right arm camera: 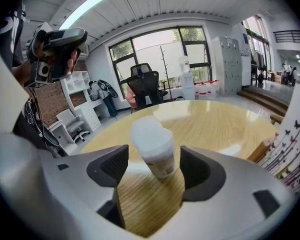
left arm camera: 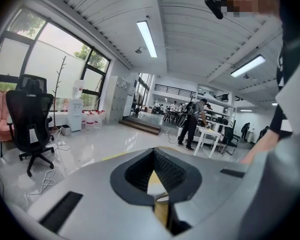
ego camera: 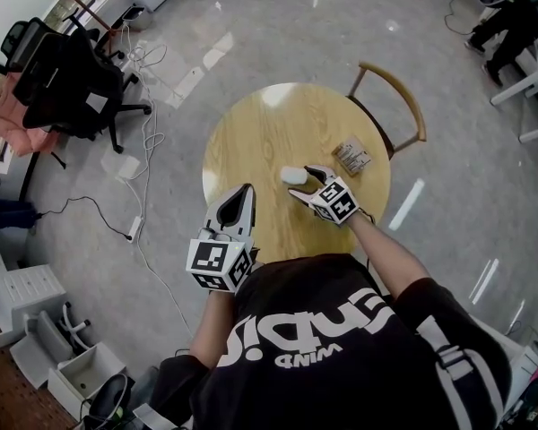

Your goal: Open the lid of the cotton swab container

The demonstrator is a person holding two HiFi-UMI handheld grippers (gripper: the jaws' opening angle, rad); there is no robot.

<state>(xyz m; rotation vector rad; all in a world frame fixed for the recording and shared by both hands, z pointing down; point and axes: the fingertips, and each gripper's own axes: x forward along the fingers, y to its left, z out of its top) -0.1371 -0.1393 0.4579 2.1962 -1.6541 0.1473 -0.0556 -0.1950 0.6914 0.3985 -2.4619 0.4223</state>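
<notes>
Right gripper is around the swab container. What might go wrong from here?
1. Nothing steadies the cotton swab container. The right gripper has open jaws flanking it without touching, and the left gripper is shut, back at the near edge of the table. Prying the lid one-handed may tip or lift the whole container.
2. An uneven close could push it sliding across the smooth tabletop.
3. The patterned box lies close by, so a sideways swing might knock it.

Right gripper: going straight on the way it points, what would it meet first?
Probably the cotton swab container, upright on the table in line with its open jaws; exact gap unclear.
</notes>
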